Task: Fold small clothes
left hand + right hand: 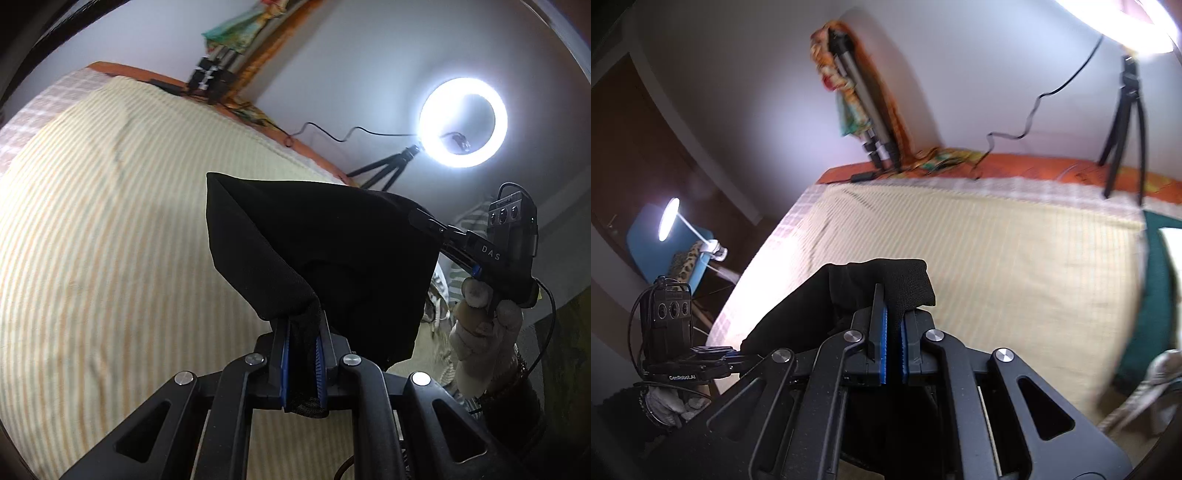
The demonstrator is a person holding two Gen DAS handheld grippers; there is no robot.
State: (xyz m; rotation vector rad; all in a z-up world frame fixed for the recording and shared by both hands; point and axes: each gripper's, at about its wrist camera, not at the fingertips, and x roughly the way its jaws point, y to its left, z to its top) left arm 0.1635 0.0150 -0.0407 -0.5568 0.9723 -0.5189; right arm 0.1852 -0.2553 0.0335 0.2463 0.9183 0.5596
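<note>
A small black garment (pixel 332 258) hangs in the air above a bed with a yellow striped sheet (pixel 110 240). My left gripper (pixel 303 332) is shut on one edge of it, cloth pinched between the blue pads. My right gripper (pixel 894 325) is shut on another edge of the same garment (pixel 886 280). In the left wrist view the right gripper (pixel 424 221) grips the far corner, held by a gloved hand (pixel 480 332). In the right wrist view the left gripper's body (pixel 687 365) shows at the lower left. The garment is stretched between the two.
A lit ring light (pixel 463 122) on a black tripod (pixel 1123 122) stands at the bed's far edge. Another tripod (pixel 864 110) leans against the wall. A desk lamp (pixel 670 218) shines on the left. A green cloth (pixel 1156 302) lies at the bed's right side.
</note>
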